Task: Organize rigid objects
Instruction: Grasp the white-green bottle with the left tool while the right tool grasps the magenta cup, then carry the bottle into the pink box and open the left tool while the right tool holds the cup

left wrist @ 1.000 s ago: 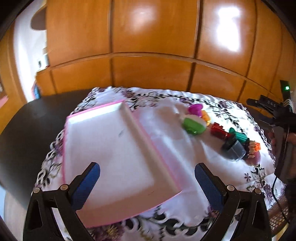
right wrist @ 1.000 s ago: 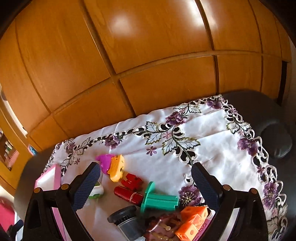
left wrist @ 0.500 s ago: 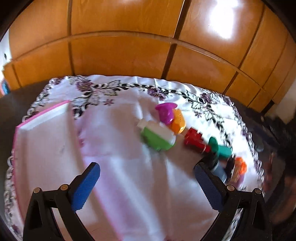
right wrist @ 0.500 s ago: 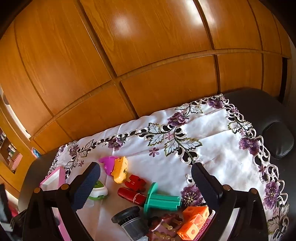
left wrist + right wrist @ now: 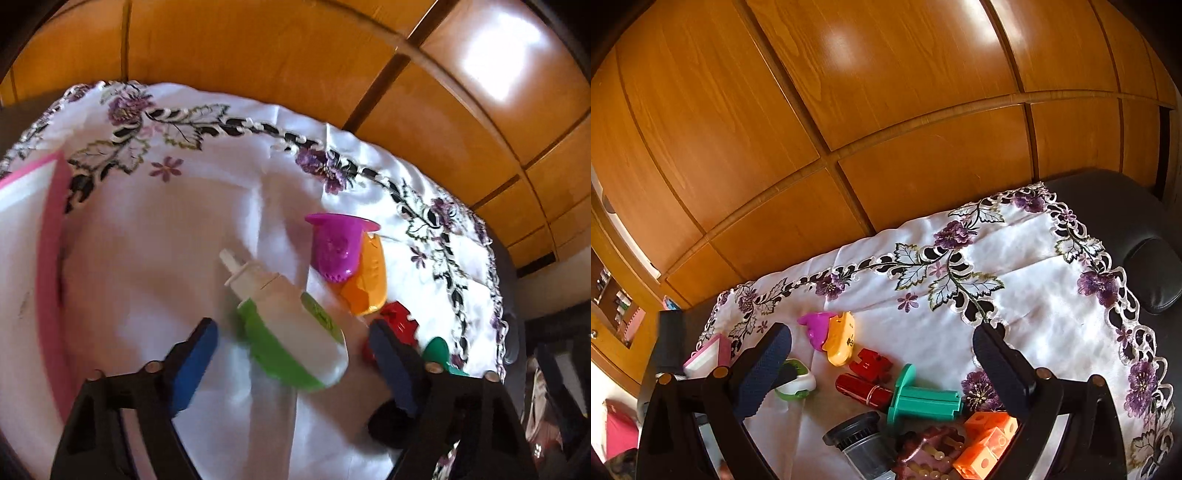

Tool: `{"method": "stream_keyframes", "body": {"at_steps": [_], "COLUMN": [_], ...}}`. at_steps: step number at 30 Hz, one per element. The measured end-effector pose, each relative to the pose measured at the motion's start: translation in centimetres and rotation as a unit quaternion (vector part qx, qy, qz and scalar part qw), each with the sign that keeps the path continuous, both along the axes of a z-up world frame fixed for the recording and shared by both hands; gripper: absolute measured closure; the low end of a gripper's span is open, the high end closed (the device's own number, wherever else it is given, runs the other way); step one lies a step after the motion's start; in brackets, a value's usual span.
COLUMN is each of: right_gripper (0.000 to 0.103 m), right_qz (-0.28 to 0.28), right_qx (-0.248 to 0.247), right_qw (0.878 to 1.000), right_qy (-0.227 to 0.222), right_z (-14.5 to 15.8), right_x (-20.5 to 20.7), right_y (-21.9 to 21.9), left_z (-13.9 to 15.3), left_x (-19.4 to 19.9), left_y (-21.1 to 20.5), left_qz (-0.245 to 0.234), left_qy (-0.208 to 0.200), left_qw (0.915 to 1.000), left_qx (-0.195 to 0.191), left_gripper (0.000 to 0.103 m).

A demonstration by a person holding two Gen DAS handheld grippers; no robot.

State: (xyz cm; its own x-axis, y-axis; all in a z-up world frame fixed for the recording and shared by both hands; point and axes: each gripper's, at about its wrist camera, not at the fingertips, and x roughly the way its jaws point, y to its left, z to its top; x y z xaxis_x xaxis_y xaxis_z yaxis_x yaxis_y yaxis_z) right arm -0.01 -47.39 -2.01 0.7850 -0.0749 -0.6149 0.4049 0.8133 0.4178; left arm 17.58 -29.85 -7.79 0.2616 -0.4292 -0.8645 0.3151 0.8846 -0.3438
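Two hand-held grippers work over a table covered by a white cloth (image 5: pixel 1015 295) embroidered with purple flowers. The left hand-held gripper (image 5: pixel 291 363) points steeply down at a green and white toy (image 5: pixel 291 339) lying on the cloth; its jaws have just been closing and now stand on either side of the toy, the blue pads (image 5: pixel 194 363) not yet pressing on it, so it grasps nothing. Just beyond the toy lie a purple cup (image 5: pixel 338 247) and an orange piece (image 5: pixel 369 277), touching each other, with a red block (image 5: pixel 399 321) to their right. A pink-edged tray (image 5: pixel 48 266) sits at the left side of the cloth, well apart from the toys. The right hand-held gripper (image 5: pixel 882 373) hangs released and empty, jaws wide, above the near cluster: a red cylinder (image 5: pixel 862 391) touching a teal piece (image 5: pixel 923 400), a dark grey cylinder (image 5: pixel 860 441), and orange cubes (image 5: pixel 986 443). Wooden cabinet doors (image 5: pixel 849 110) stand behind the table.
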Motion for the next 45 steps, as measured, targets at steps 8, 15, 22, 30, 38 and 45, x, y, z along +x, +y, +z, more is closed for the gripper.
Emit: {"method": "stream_keyframes", "body": {"at_steps": [8, 15, 22, 30, 38, 45], "right_gripper": [0.002, 0.010, 0.030, 0.034, 0.035, 0.054], "right_qz": [-0.009, 0.013, 0.073, 0.167, 0.174, 0.217], "right_qx": [-0.002, -0.022, -0.051, -0.097, -0.145, -0.180], "right_qw": [1.000, 0.999, 0.992, 0.973, 0.947, 0.937], "right_qy": [0.013, 0.042, 0.086, 0.128, 0.229, 0.205], "right_z": [-0.4, -1.1, -2.5, -2.7, -6.9, -6.2], "right_x": [0.2, 1.0, 2.9, 9.9, 18.8, 19.9], "right_y": [-0.4, 0.7, 3.6, 8.6, 10.2, 12.6], "left_z": [-0.5, 1.6, 3.6, 5.5, 6.9, 6.7], "left_x": [-1.2, -5.6, -9.7, -11.9, -12.5, -11.7], "left_y": [-0.5, 2.2, 5.5, 9.6, 14.5, 17.9], "left_qz": [-0.052, -0.095, -0.118, -0.121, -0.096, -0.055], "left_qy": [-0.032, -0.074, -0.097, -0.119, -0.138, -0.129], "left_qw": [0.9981, 0.9927, 0.9882, 0.9848, 0.9842, 0.9883], "left_qx": [0.006, 0.008, -0.012, -0.034, -0.056, -0.061], "left_gripper": [0.050, 0.050, 0.050, 0.049, 0.049, 0.049]}}
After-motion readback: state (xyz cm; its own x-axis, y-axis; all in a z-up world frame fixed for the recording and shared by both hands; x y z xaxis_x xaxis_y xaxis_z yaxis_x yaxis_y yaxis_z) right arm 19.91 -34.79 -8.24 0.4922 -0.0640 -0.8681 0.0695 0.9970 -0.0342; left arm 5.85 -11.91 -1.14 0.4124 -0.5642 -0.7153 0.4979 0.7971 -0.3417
